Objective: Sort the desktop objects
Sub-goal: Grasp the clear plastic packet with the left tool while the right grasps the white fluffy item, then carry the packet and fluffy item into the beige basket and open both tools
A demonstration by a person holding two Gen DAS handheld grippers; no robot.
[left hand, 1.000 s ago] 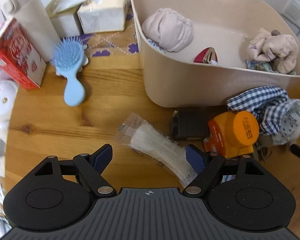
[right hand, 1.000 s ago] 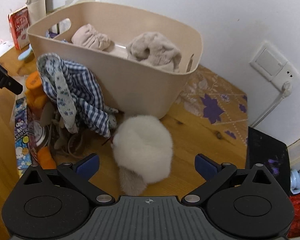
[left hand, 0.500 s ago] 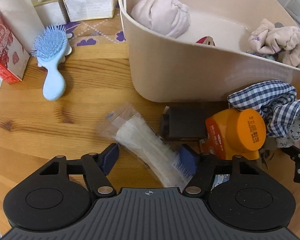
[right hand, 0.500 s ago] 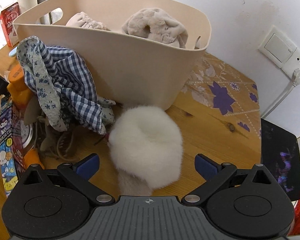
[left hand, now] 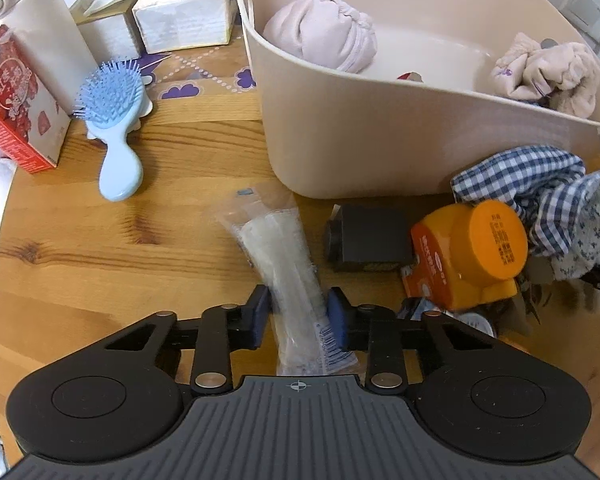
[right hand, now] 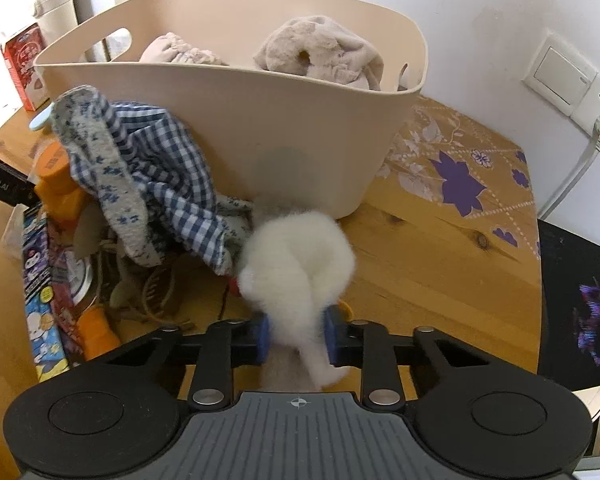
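A clear plastic bag of white cable ties (left hand: 278, 248) lies on the wooden table (left hand: 100, 248); my left gripper (left hand: 299, 316) is closing on its near end, blue pads pressing both sides. A fluffy white plush (right hand: 300, 256) sits by the beige tub (right hand: 300, 132); my right gripper (right hand: 295, 334) is closing on the plush's near end, squeezing the fur. The beige tub (left hand: 360, 132) holds pink and beige cloth bundles. A blue checked cloth (right hand: 160, 176) drapes beside it.
A blue hairbrush (left hand: 114, 120), red carton (left hand: 12, 100), white bottle (left hand: 24, 12) and tissue boxes (left hand: 184, 20) stand at the far left. An orange container (left hand: 468, 252) and a black box (left hand: 368, 240) crowd the tub's front. A wall socket (right hand: 568, 80) and a black pad (right hand: 576, 300) are at right.
Both grippers went from wide open to closed: the left onto the cable-tie bag, the right onto the white plush, whose fur now bunches between the pads.
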